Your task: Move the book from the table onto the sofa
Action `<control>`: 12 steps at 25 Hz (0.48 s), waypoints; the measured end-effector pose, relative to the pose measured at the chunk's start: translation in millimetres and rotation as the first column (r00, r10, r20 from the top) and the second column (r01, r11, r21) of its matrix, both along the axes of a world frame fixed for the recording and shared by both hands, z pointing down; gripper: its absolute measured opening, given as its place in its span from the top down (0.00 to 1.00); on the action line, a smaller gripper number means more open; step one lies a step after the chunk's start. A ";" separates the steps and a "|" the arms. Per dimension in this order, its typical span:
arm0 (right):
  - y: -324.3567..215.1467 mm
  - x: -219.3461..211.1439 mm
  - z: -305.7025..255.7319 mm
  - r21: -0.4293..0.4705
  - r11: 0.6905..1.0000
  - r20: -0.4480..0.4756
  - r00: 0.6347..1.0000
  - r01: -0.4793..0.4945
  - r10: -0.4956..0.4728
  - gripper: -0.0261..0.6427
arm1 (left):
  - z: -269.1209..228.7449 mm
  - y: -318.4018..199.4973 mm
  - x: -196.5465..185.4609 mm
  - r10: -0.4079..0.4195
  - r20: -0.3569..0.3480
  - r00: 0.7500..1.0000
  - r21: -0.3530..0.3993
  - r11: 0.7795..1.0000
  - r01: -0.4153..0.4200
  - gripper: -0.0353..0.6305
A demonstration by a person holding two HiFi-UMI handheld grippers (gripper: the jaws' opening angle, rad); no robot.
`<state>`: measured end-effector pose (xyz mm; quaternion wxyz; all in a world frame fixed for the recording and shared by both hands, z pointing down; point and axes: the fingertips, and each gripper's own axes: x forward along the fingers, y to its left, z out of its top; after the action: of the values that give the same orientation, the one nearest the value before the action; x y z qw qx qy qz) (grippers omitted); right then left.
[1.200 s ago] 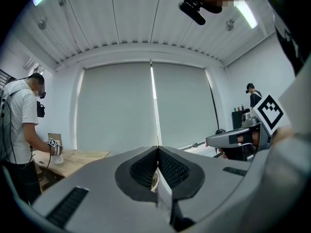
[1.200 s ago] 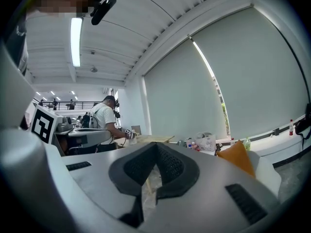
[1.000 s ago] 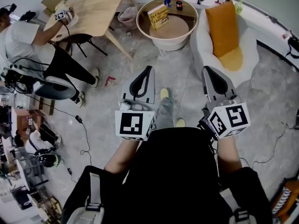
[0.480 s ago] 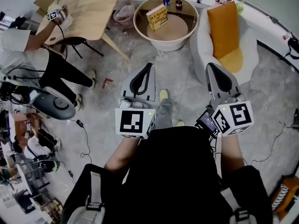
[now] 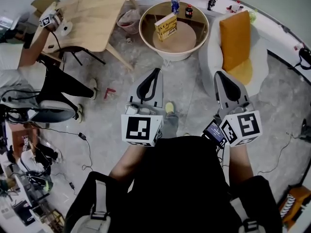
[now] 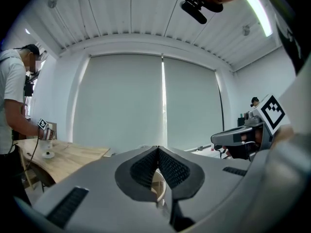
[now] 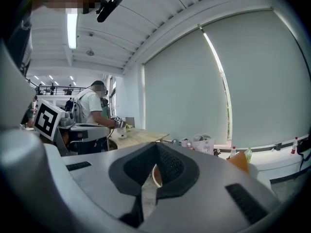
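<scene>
The person wore a black shirt [image 5: 182,178], with grey straps [image 5: 99,198] over its shoulders. Beyond the shirt, the grey left gripper [image 5: 154,73] and right gripper [image 5: 219,75] each bore a white, black-marked cube [image 5: 141,129].

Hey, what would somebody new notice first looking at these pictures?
The left gripper and right gripper fill the middle of the head view, both shut and empty. Beyond them a yellow book sits on the round table, with an orange cushion on the white sofa to its right.

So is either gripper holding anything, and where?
Nothing. The left gripper and right gripper are both shut and empty; the book is on the round table.
</scene>
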<state>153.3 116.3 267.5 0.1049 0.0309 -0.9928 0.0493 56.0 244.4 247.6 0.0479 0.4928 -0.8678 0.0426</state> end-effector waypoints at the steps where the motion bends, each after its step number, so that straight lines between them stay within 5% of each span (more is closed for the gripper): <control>1: -0.8 -4.4 -1.1 -0.002 1.000 -0.001 1.000 -0.002 0.002 0.95 | -1.7 -1.7 -4.9 0.001 -0.003 1.000 0.005 1.000 -0.001 0.93; 12: -5.7 -49.3 -11.9 0.004 1.000 0.000 1.000 -0.019 0.019 0.95 | -10.2 -8.6 -51.6 0.014 -0.006 1.000 0.022 1.000 -0.014 0.93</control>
<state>104.0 110.6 255.7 0.1044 0.0407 -0.9925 0.0481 4.4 235.8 237.5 0.0447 0.4997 -0.8645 0.0318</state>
